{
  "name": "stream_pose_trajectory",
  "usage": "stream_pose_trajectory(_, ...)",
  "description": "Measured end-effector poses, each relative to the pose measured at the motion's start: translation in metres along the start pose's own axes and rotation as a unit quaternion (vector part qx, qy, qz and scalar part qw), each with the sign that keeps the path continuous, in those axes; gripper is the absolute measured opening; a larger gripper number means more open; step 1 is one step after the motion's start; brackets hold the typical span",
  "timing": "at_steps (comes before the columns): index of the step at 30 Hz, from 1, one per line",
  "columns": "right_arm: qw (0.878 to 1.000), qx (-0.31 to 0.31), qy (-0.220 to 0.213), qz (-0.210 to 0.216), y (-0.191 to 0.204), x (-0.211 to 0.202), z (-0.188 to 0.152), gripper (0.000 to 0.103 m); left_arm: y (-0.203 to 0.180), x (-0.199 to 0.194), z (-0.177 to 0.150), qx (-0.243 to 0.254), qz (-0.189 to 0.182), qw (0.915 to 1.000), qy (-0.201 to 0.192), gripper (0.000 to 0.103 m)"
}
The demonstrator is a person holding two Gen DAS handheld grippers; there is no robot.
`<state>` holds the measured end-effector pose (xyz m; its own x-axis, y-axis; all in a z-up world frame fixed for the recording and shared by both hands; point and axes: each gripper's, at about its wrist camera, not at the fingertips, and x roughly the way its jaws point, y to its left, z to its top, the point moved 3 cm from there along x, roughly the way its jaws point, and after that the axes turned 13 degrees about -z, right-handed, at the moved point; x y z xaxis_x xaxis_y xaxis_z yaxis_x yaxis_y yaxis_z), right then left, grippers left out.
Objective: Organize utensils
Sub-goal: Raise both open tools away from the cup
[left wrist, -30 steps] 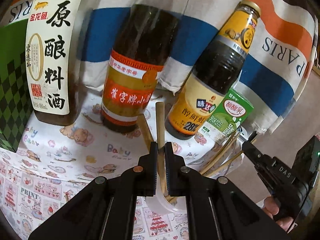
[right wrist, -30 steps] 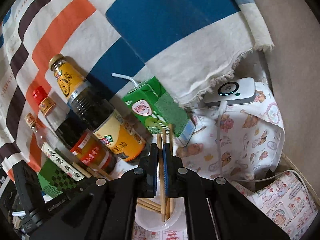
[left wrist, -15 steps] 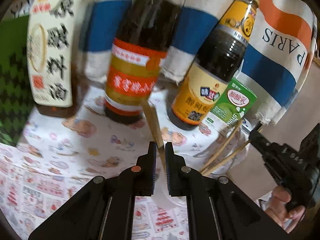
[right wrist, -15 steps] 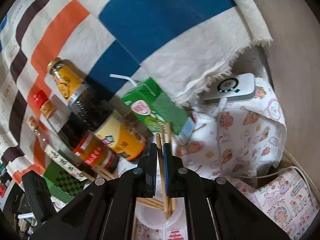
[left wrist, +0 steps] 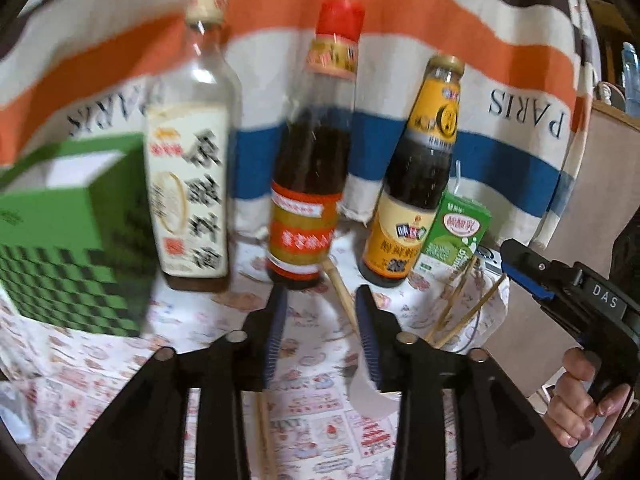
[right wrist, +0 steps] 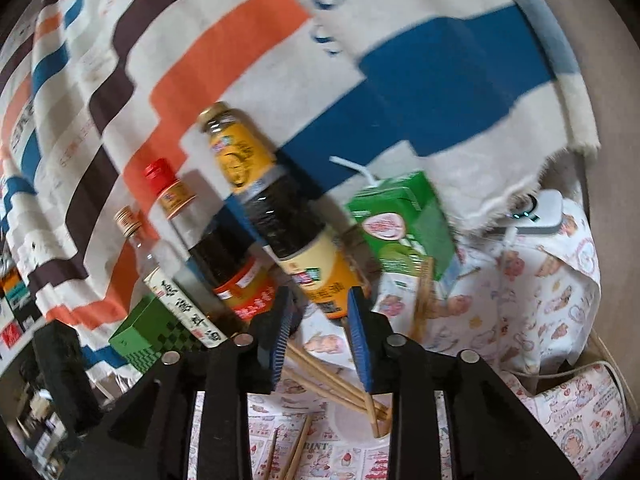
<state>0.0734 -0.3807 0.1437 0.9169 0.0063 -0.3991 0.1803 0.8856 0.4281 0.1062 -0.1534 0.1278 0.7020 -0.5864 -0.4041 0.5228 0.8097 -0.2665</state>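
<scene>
Two claws that a second ago were clenched on chopsticks are now opening, and both have pulled back and up from the cup. The left claw (left wrist: 318, 308) has its blue pads apart with one chopstick (left wrist: 339, 292) showing in the gap, touching neither pad. The right claw (right wrist: 319, 304) is likewise released; chopsticks (right wrist: 332, 384) lean in the translucent cup (right wrist: 356, 420) below it. Motion blur smears the bottle labels in the left view, and the cup there is mostly hidden behind the right finger. Only the left view shows the person's hand (left wrist: 580, 400) on the other claw; only the right view shows loose chopsticks (right wrist: 298, 448) lying on the surface (right wrist: 520, 304) and a white device (right wrist: 546, 212).
</scene>
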Motion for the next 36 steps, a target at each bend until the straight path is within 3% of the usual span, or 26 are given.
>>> stream_pose_trajectory(2, 1.000, -0.006, -0.006, -0.009, 0.003, -0.001, -0.001, 0.050, 0.000, -0.011, 0.002, 0.015, 0.019, 0.9996, -0.015, 0.048)
stream_pose_trajectory(7, 0.999, -0.002, -0.012, -0.043, -0.004, 0.000, 0.001, 0.054, 0.006, -0.022, 0.002, 0.028, 0.038, 0.9986, -0.023, 0.053)
stream_pose_trajectory(15, 0.998, 0.002, -0.030, -0.052, -0.010, -0.011, 0.008, 0.059, 0.013, -0.034, -0.010, 0.038, 0.053, 0.9977, -0.019, 0.064)
stream_pose_trajectory(24, 0.999, -0.039, -0.005, 0.018, 0.023, -0.016, 0.002, 0.059, 0.025, -0.067, -0.014, 0.051, 0.097, 0.9916, -0.069, 0.082)
stream_pose_trajectory(29, 0.996, -0.084, 0.003, 0.022, 0.053, -0.015, -0.013, 0.060, 0.029, -0.083, -0.022, 0.058, 0.109, 0.9887, -0.084, 0.096)
stream_pose_trajectory(36, 0.991, -0.135, 0.005, 0.000, 0.075, -0.025, -0.030, 0.060, 0.041, -0.108, -0.037, 0.076, 0.128, 0.9849, -0.090, 0.102)
